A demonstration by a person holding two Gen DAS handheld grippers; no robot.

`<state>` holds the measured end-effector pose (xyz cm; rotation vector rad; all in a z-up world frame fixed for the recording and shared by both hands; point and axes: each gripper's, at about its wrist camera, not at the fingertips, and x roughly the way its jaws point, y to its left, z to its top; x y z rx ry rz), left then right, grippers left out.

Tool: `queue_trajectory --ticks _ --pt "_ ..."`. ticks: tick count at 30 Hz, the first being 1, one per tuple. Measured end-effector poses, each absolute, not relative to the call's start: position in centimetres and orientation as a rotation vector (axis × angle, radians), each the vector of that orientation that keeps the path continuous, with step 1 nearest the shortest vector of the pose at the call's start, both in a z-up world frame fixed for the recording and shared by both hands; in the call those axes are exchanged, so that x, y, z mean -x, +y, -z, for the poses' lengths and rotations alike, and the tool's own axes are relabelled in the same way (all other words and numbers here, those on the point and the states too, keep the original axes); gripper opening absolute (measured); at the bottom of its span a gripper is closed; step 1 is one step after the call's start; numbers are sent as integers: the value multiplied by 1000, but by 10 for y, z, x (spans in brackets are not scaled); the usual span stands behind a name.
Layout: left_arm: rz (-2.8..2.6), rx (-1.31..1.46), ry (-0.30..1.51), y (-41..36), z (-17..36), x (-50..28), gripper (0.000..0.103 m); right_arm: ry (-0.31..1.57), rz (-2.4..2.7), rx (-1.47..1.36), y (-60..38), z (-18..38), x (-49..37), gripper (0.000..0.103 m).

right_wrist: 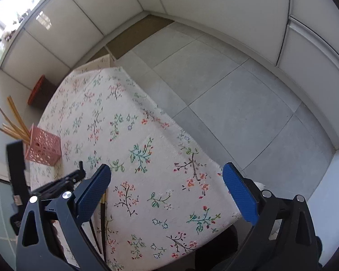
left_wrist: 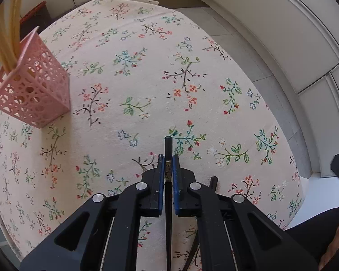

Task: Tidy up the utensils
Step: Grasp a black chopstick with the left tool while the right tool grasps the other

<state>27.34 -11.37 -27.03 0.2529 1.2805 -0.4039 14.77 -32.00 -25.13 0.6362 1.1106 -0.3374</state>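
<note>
The left gripper (left_wrist: pixel 168 158) points steeply down at the floral tablecloth (left_wrist: pixel 147 72), its blue pads clamped on a dark chopstick (left_wrist: pixel 168 145) whose tip projects beyond the fingertips. A gold-patterned band on the stick shows between the pads. Only the left wrist view shows this grip. A second dark chopstick (left_wrist: pixel 214 184) lies on the cloth just right of the gripper, mostly hidden by the linkage.

The pink lattice utensil holder (left_wrist: pixel 37 90) stands upright near the left edge of the table, well apart from the held stick, with pale wooden chopsticks (left_wrist: pixel 10 33) fanned out of its top.

The right gripper (right_wrist: pixel 167 183) hovers over the near part of the table with its jaws spread wide and nothing between them. The right wrist view alone shows this state. It also shows the left gripper (right_wrist: pixel 79 171) side-on at left, and dark chopsticks (right_wrist: pixel 102 221) lying on the cloth beside the right gripper's left finger. Whether one of these is the held stick cannot be told. This view also takes in the grey tiled floor (right_wrist: pixel 226 85) beyond the table.
</note>
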Motion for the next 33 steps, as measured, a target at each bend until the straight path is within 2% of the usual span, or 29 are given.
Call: queue_trajectory --ticks 4,12,15,17,18,21,23,24,26,28,33 --pt "399 -228 1198 -91 242 -262 6 1259 304 -586 -282 276 -168 96" --pt "302 -247 983 -52 181 -238 6 1421 244 -459 -205 297 -202 93" --pt "269 -255 918 -28 165 -227 6 1486 230 -442 -186 306 -208 84" --pt "248 -254 880 -18 156 -222 6 1531 228 -450 -177 314 -211 71" --pt "240 -252 865 -13 153 -220 6 1540 241 -436 -173 315 -212 71" --pt "219 -251 827 -1 145 -216 6 1535 260 -395 -161 315 -215 59" --pt "215 -240 812 3 141 -214 6 1527 280 -378 -155 313 -217 40" --pt "212 -238 805 6 138 -212 6 1524 285 -369 -153 312 -217 35" --pt "205 -237 792 10 133 -209 6 1519 286 -371 -149 312 -222 13" --pt "203 -234 784 13 131 -209 6 1523 280 -395 -149 313 -222 9" --pt "199 -222 776 13 128 -207 6 1501 260 -425 -151 310 -220 7"
